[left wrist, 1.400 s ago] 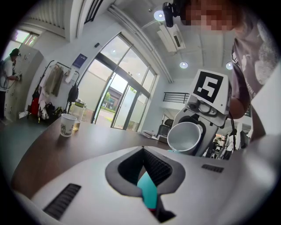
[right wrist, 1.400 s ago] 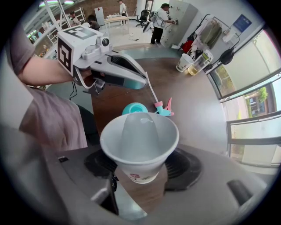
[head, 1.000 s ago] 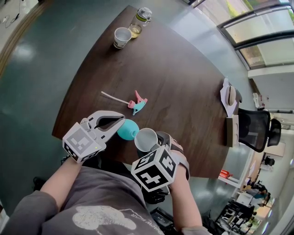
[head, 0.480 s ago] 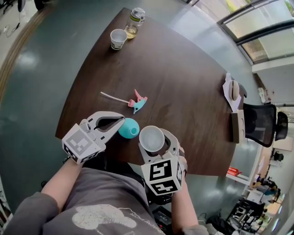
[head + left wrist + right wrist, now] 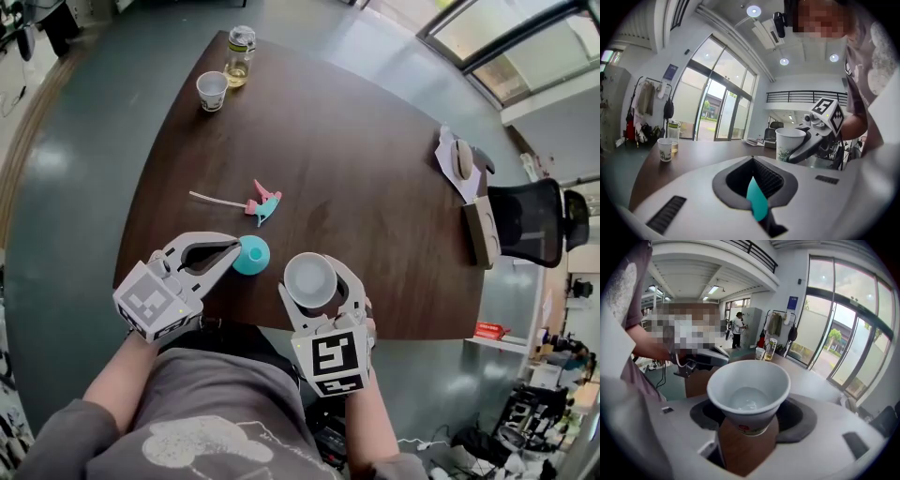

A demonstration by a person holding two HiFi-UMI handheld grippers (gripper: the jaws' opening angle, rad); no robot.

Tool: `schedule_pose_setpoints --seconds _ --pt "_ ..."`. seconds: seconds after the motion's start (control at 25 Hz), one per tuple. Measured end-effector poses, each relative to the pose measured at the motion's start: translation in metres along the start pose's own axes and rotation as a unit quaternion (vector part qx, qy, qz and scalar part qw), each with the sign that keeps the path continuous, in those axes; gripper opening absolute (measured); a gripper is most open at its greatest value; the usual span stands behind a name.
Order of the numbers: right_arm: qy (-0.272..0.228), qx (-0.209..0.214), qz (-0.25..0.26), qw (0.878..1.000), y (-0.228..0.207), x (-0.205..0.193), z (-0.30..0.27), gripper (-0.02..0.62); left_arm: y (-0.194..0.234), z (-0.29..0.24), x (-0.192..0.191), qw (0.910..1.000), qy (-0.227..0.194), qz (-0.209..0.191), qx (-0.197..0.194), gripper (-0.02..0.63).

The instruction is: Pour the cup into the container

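Note:
A white paper cup (image 5: 310, 279) stands upright between the jaws of my right gripper (image 5: 314, 274), which is shut on its wall. In the right gripper view the cup (image 5: 749, 394) has a little clear liquid at its bottom. Just left of it sits a teal container (image 5: 251, 255) near the table's front edge. My left gripper (image 5: 234, 249) is shut on its rim, and a thin teal edge (image 5: 757, 201) shows between the closed jaws. From the left gripper view the cup (image 5: 790, 144) appears to the right, held a little above the table.
On the dark wooden table (image 5: 375, 187), a second paper cup (image 5: 212, 90) and a bottle of yellowish liquid (image 5: 239, 54) stand at the far left corner. A pink and teal clip with a stick (image 5: 261, 202) lies mid-table. A mouse on paper (image 5: 461, 159), a box (image 5: 481, 232) and a black chair (image 5: 530, 220) are at the right edge.
The right gripper has rolled back, so the cup went from tilted towards the teal container to upright. Both grippers have risen slightly.

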State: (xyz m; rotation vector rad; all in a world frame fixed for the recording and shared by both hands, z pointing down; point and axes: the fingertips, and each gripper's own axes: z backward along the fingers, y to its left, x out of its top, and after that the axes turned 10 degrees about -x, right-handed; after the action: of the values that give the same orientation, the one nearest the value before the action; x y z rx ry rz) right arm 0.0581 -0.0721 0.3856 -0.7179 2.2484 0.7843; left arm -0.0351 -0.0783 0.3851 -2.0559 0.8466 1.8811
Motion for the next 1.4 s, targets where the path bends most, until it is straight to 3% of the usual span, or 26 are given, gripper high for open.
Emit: schedule_pose_setpoints --seconds 0.28,0.52,0.84,1.16,1.4 --pt "-0.062 -0.037 -0.083 0.994 -0.003 -0.007 0.026 0.290 -0.026 0.008 0.008 0.9998 0.000 -0.019 -0.009 0.006" --pt "-0.072 -0.083 -0.095 0.989 0.000 -0.022 0.031 0.290 -0.038 0.011 -0.005 0.9998 -0.011 -0.013 -0.006 0.006" --pt "-0.104 -0.130 -0.154 0.974 -0.013 -0.046 0.024 0.290 -0.054 0.007 -0.012 0.9994 -0.023 -0.025 0.007 0.006" --pt "-0.111 -0.120 -0.194 0.967 -0.042 -0.090 0.023 0.291 -0.087 -0.044 -0.016 0.9992 -0.028 -0.024 0.013 0.006" --pt "-0.111 -0.110 -0.186 0.970 -0.055 -0.115 0.013 0.291 -0.097 -0.085 -0.023 0.9992 -0.020 -0.025 0.025 0.006"
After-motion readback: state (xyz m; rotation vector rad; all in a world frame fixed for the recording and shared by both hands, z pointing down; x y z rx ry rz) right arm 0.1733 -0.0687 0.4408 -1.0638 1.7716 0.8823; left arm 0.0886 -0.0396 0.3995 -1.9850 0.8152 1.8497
